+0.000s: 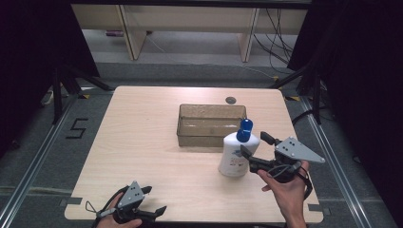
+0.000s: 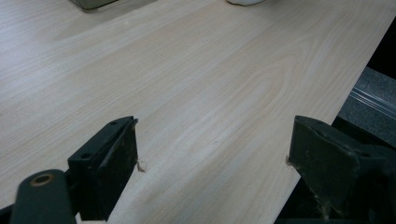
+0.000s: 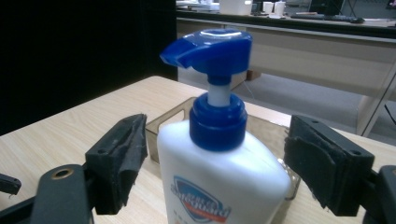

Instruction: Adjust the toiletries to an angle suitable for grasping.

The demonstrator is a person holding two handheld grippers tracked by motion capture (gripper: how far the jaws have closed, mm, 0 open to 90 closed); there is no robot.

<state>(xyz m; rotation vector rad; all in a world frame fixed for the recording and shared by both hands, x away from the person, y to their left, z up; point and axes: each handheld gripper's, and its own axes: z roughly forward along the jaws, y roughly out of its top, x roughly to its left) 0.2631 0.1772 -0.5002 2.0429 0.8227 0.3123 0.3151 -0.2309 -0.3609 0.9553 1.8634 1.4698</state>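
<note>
Right tool (image 3: 212, 163) is spread wide around the soap bottle (image 3: 219, 182), pads apart from its sides and not pinching it. Standing upright on the surface (image 1: 142, 142), just beside the tray (image 1: 209, 124), the bottle may tip — one pad could push first. Left tool (image 2: 212, 154) is spread, empty.
</note>
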